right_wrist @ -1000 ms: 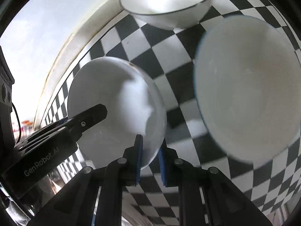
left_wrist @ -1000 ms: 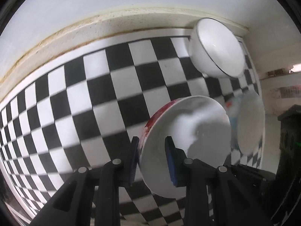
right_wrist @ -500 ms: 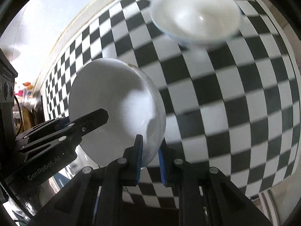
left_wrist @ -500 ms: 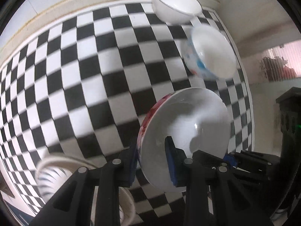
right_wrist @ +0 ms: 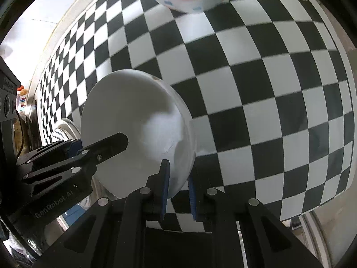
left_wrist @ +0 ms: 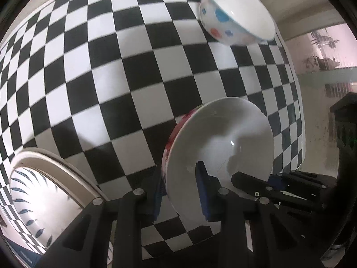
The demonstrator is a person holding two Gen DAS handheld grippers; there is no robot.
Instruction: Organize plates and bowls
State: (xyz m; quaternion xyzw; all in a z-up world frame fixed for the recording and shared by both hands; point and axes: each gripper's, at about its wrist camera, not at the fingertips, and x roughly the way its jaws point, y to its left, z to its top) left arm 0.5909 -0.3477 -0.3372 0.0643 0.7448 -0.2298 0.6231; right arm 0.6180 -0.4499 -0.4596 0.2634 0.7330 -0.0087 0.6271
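1. The left gripper [left_wrist: 180, 192] and the right gripper [right_wrist: 177, 186] each clamp opposite rims of one white glazed ceramic bowl with a red-patterned outside [left_wrist: 221, 147], held tilted above the black-and-white checkered tablecloth [left_wrist: 111, 71].
2. It looks stiff, slick and breakable; the rim is the sensible hold.
3. Counted: two bowls in full view, the other a white bowl with blue and red dots [left_wrist: 234, 15], plus one leaf-patterned plate [left_wrist: 42, 192].

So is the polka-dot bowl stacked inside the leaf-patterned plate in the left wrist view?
No: the polka-dot bowl stands alone at the far end of the checkered cloth, far from the leaf-patterned plate.
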